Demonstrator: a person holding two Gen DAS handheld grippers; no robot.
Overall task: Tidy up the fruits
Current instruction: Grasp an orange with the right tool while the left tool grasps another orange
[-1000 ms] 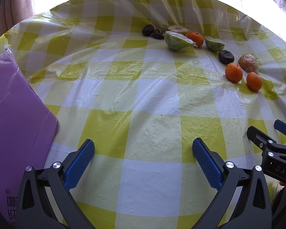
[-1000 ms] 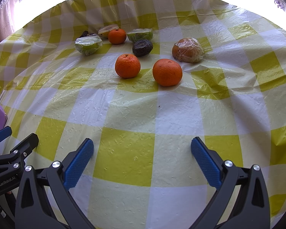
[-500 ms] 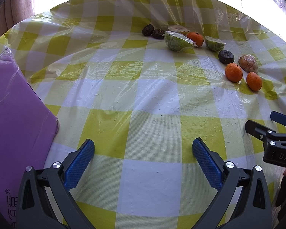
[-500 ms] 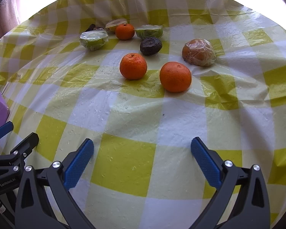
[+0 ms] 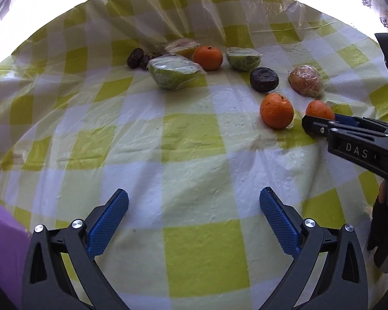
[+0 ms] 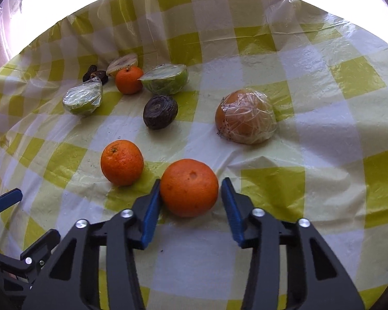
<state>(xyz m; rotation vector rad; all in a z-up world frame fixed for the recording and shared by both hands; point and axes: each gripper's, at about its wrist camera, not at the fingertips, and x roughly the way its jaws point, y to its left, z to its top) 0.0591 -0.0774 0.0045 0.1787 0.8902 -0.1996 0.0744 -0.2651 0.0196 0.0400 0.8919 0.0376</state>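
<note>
Orange (image 6: pixel 188 187) between just-closed right fingers (image 6: pixel 150 206), left fingers (image 5: pixel 108 222) spread wide.

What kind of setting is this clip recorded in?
Most likely a home dining table by a window: a yellow-checked plastic tablecloth, loose oranges and wrapped cut fruit, bright daylight behind.

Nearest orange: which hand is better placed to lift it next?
Right. The right gripper has just been closing its jaws around the nearest orange; the left gripper is open over bare tablecloth.
</note>
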